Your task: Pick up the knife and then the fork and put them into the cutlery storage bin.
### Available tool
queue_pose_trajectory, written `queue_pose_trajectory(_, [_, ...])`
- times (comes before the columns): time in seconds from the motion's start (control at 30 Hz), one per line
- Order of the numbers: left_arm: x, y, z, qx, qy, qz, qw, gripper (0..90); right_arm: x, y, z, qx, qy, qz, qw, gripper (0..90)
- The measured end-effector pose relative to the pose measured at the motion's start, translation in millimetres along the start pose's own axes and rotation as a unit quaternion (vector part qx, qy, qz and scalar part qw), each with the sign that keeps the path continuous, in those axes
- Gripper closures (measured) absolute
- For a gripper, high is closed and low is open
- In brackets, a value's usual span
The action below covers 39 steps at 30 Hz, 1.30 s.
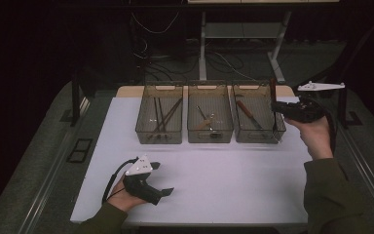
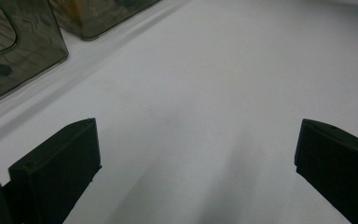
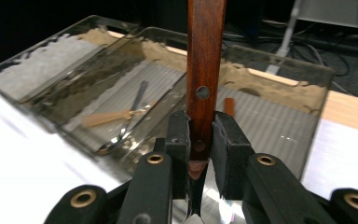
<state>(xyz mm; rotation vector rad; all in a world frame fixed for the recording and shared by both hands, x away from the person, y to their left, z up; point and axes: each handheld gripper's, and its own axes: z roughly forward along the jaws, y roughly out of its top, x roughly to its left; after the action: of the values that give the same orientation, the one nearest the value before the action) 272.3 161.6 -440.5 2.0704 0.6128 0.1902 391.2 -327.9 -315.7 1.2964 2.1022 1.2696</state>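
1. Nearest the camera, the left tool [image 1: 161, 178] rests low over the white desk [image 1: 214, 180] – jaws wide apart, nothing between them.
2. Three clear bins stand in a row at the desk's far edge; the right bin [image 1: 258, 119] sits just beside the right tool [image 1: 275, 108].
3. Right tool: clamped on a wooden-handled utensil [image 3: 206, 70], held upright above that bin's right edge.
4. Utensil: dark red-brown handle with rivets, metal end hanging below the jaws – shape unclear.
5. Handling, judged: stiff, light, smooth wood; grip sits low on the handle, which should limit swinging.
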Motion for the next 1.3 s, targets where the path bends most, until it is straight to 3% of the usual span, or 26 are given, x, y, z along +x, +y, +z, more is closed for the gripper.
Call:
queue_pose_trajectory(0.33, [-0.9,0.7,0.3,-0.003,-0.002,0.001,1.0000,0.0,-15.6,23.7,14.4,0.000,-0.041,-0.002,0.9992,77.6])
queue_pose_trajectory(0.6, [-1.3,1.1,1.0,0.000,-0.005,0.005,1.0000,0.0,-31.3,31.6,32.3,-0.012,-0.062,0.013,0.9979,77.6])
queue_pose_trajectory(1.03, [-2.1,1.0,1.3,-0.001,-0.006,0.003,1.0000,0.0,-39.9,-2.2,70.5,0.040,-0.082,0.009,0.9957,77.6])
queue_pose_trajectory(1.3, [-2.4,1.0,2.2,0.000,-0.007,0.002,1.0000,0.0,-41.4,-15.2,77.0,0.059,-0.078,0.006,0.9951,77.5])
